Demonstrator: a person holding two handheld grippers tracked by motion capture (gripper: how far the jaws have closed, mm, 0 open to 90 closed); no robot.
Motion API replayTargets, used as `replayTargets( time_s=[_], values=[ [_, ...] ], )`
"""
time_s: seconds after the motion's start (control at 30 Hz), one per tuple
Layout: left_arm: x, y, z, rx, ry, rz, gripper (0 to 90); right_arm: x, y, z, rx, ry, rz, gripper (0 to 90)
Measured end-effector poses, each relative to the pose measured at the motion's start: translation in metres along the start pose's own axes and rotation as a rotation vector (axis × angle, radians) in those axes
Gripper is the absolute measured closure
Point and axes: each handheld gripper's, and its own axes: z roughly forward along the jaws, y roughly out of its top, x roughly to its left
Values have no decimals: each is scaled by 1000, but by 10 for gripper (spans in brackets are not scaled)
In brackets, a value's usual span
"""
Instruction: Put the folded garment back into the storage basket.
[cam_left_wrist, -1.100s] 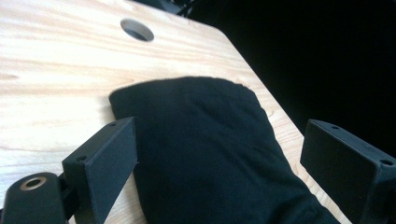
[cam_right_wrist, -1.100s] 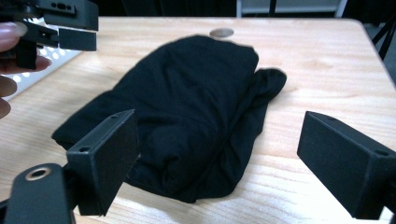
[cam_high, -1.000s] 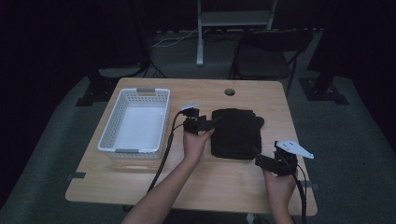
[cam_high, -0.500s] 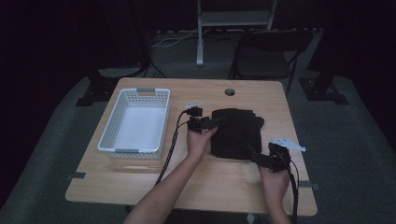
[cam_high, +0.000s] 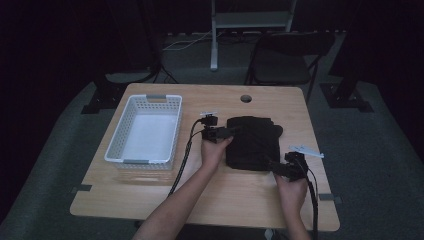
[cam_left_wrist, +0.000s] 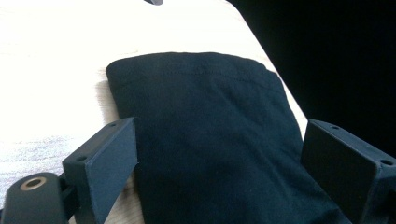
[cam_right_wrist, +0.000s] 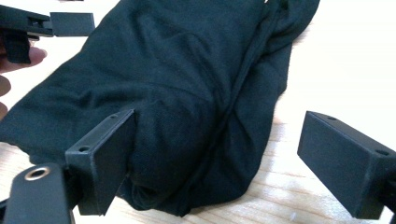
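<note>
**At table centre: both grippers set on the folded black cloth, no grip yet**

On the wooden table (cam_high: 150, 200), the folded black garment (cam_high: 253, 142) lies just right of the white basket (cam_high: 145, 131), apart from it. Its long axis runs away from the person, near edge to far edge.

Left gripper (cam_high: 226, 132) sits at the garment's left edge, toward the far end. From the left gripper view, the jaws stand wide apart with the cloth (cam_left_wrist: 210, 140) between them; the pads do not press on it.

Right gripper (cam_high: 276, 166) sits at the near right corner. From the right gripper view, its jaws are likewise spread, straddling a bunched fold (cam_right_wrist: 187, 116); the left pad lies against the fabric, the right one is clear of it.

Judgement: the cloth lies straight ahead of both sets of jaws, so closing should pinch it at two opposite corners. The basket lies to the left, on the left hand's side.
</note>
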Motion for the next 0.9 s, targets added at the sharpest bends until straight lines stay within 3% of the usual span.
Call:
replayTargets(
  time_s=[0.1,0.27,0.53,0.67,0.9],
  values=[
    [0,2,0,-1,8,9,114,-1,0,1,1,6,9,119],
    [6,3,6,0,21,-19,114,-1,0,4,7,6,19,119],
    [13,-3,23,33,-31,-81,115,-1,1,8,41,26,36,119],
    [16,-5,25,16,-71,-101,115,1,2,11,63,25,35,119],
    [15,-5,26,7,-54,-84,115,5,4,16,82,21,24,120]
  ],
)
